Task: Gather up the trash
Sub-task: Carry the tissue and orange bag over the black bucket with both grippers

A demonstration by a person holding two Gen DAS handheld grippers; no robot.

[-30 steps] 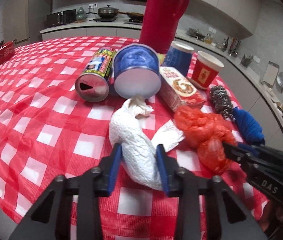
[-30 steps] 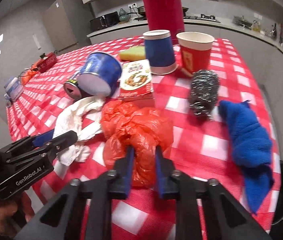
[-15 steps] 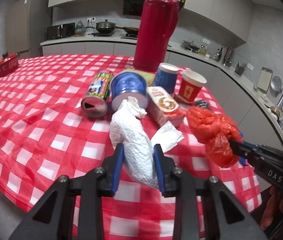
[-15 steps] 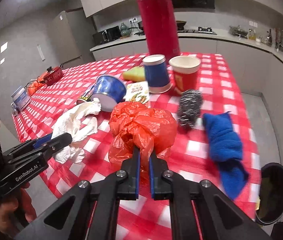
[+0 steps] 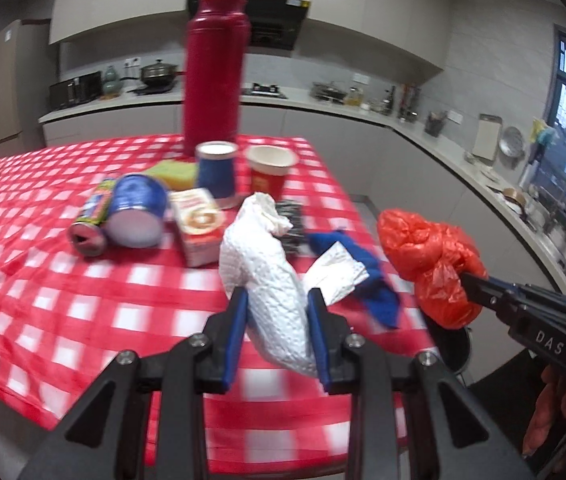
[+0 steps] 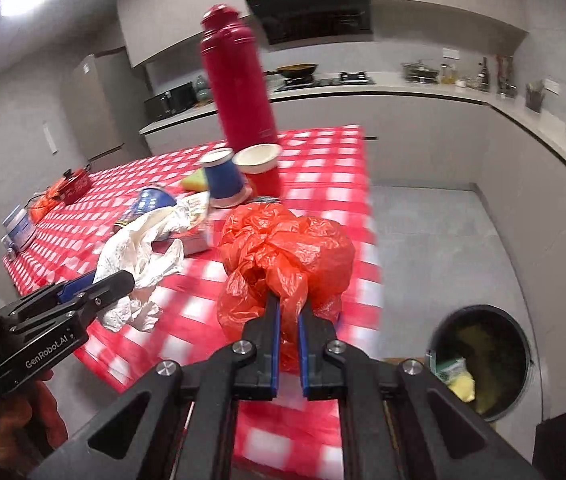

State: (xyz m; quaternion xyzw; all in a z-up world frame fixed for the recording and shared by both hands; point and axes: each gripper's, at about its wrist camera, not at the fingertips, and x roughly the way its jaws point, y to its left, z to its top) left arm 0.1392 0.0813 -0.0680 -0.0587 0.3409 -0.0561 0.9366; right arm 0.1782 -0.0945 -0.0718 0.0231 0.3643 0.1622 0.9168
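A crumpled white paper towel [image 5: 271,272] hangs above the red checked table [image 5: 83,304], pinched between the blue pads of my left gripper [image 5: 277,300], which is shut on it. It shows again in the right wrist view as a white wad [image 6: 139,248] held by the left gripper [image 6: 117,280]. My right gripper [image 6: 288,312] is shut on a crumpled orange plastic bag [image 6: 283,248], lifted clear of the table. In the left wrist view the bag [image 5: 429,252] hangs past the table's right edge in the right gripper [image 5: 469,284]. A black bin [image 6: 483,364] with yellowish waste stands on the floor at lower right.
On the table stand a tall red thermos [image 5: 213,72], a blue cup [image 5: 217,174] and a red paper cup [image 5: 270,170]. A blue tin [image 5: 135,212], a can [image 5: 93,220], a food box [image 5: 199,226], a steel scourer [image 5: 293,224] and a blue cloth [image 5: 367,276] lie nearby.
Both grippers have risen and pulled back toward the table's right edge, lifting the paper towel and the orange bag off the cloth. The right jaws squeezed tighter on the bag. The bin has come into view.
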